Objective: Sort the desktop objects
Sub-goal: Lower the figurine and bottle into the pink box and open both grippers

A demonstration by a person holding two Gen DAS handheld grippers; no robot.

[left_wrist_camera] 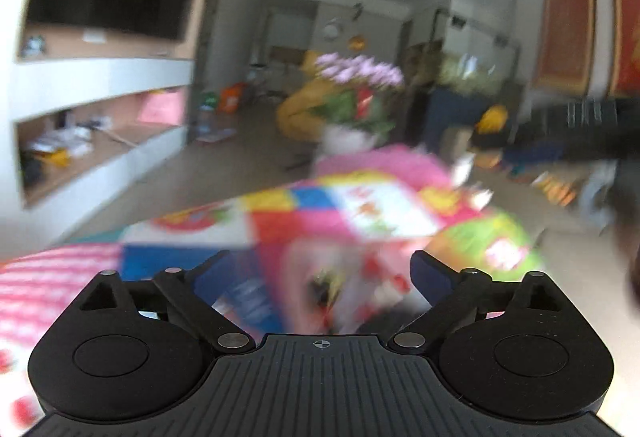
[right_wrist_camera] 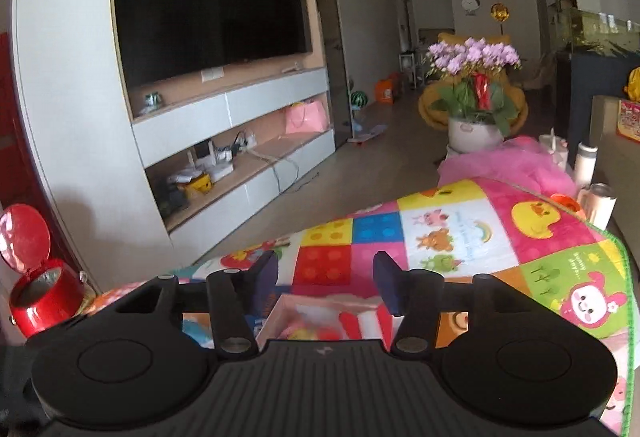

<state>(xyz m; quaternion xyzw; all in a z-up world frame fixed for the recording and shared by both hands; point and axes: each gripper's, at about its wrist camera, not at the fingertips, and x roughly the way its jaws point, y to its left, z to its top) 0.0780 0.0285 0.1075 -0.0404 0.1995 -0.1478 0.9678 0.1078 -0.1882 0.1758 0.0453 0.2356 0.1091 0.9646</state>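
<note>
My left gripper is open and empty above a colourful patchwork mat; this view is heavily blurred, and small red, white and yellow items below the fingers cannot be made out. My right gripper is open and empty above the same mat. Just below its fingers lies a pink tray or box holding small red, white and yellow items, blurred.
A red round tin with its lid open stands at the left. White bottles and cups stand at the mat's far right edge, by pink cloth. A potted purple orchid, a TV wall unit and wooden floor lie beyond.
</note>
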